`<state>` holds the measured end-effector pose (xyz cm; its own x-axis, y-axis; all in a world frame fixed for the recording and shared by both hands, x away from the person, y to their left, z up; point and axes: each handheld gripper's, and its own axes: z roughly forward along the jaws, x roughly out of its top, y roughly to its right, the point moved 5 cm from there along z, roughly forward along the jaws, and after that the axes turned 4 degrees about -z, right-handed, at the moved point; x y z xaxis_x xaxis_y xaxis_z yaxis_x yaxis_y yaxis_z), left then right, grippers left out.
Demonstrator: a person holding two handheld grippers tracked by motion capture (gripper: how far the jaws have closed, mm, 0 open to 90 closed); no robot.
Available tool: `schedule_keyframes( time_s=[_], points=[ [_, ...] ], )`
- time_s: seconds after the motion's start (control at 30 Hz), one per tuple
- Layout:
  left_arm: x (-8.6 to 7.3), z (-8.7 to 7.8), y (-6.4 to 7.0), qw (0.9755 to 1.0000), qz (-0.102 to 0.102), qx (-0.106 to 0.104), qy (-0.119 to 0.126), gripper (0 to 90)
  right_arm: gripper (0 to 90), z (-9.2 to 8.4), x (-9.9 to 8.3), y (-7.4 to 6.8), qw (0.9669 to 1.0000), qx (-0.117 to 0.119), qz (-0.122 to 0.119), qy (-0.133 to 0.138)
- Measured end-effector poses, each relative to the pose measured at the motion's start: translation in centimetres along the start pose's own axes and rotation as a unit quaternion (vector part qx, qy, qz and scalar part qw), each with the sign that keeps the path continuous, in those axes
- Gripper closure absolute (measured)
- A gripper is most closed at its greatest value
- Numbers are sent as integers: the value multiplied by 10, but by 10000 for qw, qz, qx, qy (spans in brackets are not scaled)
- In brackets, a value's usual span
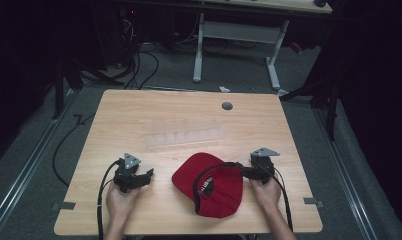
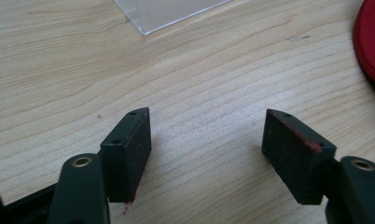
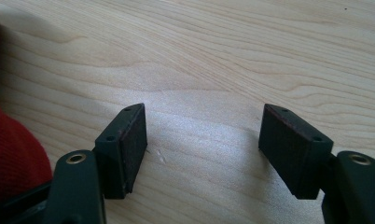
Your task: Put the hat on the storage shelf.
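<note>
1. Red fabric marks the work: a red cap [image 1: 209, 184] lies in the lower middle of the high view on the wooden table [image 1: 139, 115], its black-lined opening turned up and its brim toward the left.
2. The left gripper [image 1: 148, 175] rests on the table well to the left of the cap; in its own view its jaws stand wide apart with bare wood between them, the cap's edge [image 2: 370, 42] showing at the far right of that frame.
3. The right gripper [image 1: 242, 171] sits just beside the cap's right rim, jaws likewise spread and holding nothing; the cap's fabric [image 3: 13, 149] shows at the lower left of its view.
4. To grip well, I judge each gripper should slide onto a thin rim edge, not the bulky crown, and close fully before lifting.
5. A clear plastic tray [image 1: 186, 136] lies above the cap, apart from it.
6. White lettering shows inside the cap, too small to read.
</note>
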<state>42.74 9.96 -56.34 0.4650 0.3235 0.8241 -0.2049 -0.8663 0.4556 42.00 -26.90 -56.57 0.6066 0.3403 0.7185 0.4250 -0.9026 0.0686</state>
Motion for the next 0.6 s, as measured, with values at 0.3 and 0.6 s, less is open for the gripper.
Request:
schedule_keyframes(
  time_s=[0.3, 0.6],
  points=[
    [-1, 0, 1, 10000, 15, -18, -21, 306, 343, 0, 0, 0, 10000, 24, -22, 17],
    [-1, 0, 1, 10000, 40, -42, -56, 286, 377, -1, 0, 1, 10000, 44, -38, 26]
  ],
)
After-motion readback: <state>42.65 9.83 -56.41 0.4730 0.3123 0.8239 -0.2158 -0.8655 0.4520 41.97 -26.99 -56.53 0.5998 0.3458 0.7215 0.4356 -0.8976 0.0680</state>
